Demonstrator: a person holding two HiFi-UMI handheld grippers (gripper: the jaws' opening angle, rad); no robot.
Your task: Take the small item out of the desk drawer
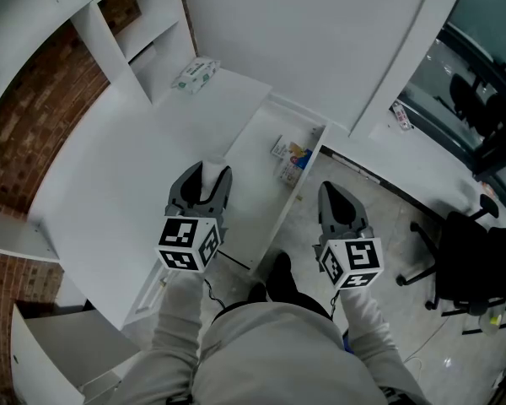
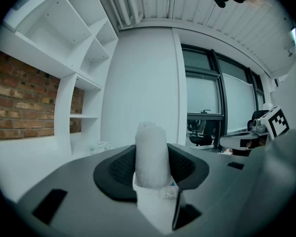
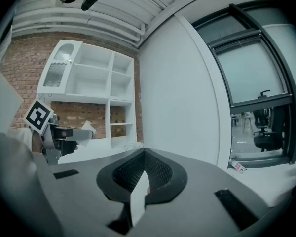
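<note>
Obs., head view: white desk (image 1: 118,192) runs on a diagonal. Its drawer (image 1: 255,184) stands open, pulled out from the desk edge nearest the person.

Left tongs (image 1: 209,174): closed on the small white item (image 2: 151,154). In the left gripper view the item fills the gap between both pads and stands out past the tips. It is a pale wrapped piece with a small printed tag low on its right side; I cannot tell what it is made of. The item is clear of the drawer, held above the line where the desk edge meets the drawer's near side wall. It touches neither.

Right tongs (image 1: 334,197): narrow, tips meeting, nothing gripped. The right gripper view shows only a pale wedge of background lower down between the jaws. These tongs hang over the floor (image 1: 379,226), just beyond the drawer's front panel and apart from it.

Drawer contents: a few colourful small packets (image 1: 291,160) lie together at the far end, close to the front panel. The rest of the drawer bottom shows bare white.

Desk top: one green-and-white soft pack (image 1: 196,74) sits at the far corner, just beside the foot of the white shelf unit (image 1: 131,36). Brick wall (image 1: 21,133) lies behind the desk's left edge.

Marker cubes: left (image 1: 188,243) and right (image 1: 352,262), both facing up toward the head camera.

Surroundings: a black office chair (image 1: 476,260) stands on the floor well to the right of the drawer.
</note>
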